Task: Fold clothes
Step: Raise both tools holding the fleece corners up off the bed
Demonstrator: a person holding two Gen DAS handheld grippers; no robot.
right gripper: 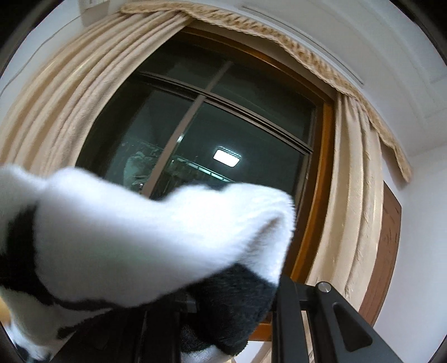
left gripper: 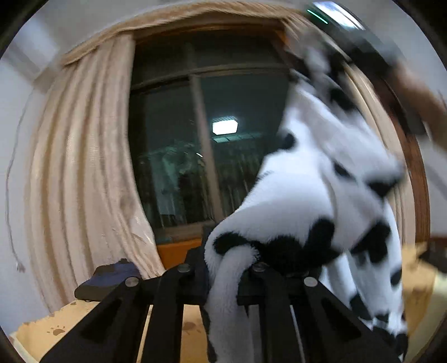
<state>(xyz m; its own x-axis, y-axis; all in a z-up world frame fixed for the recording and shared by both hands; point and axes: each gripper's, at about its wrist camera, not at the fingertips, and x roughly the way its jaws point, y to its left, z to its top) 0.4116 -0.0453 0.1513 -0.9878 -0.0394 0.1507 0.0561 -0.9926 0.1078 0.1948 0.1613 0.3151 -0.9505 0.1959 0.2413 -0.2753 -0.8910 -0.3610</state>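
Fleece garment (left gripper: 301, 195) — pinched between both grippers, hanging.

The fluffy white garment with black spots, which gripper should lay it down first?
Probably the left gripper. It pinches the fluffy white garment with black spots low, near the tan tabletop, while the right gripper holds the other end high above.

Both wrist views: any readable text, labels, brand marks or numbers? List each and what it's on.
None readable in either view.
The black-and-white fleece garment shows only patches, no label.
The dark device on the surface by the curtain shows no legible marking.
The white fixture on the wall at top left is cut off and too blurred to read.
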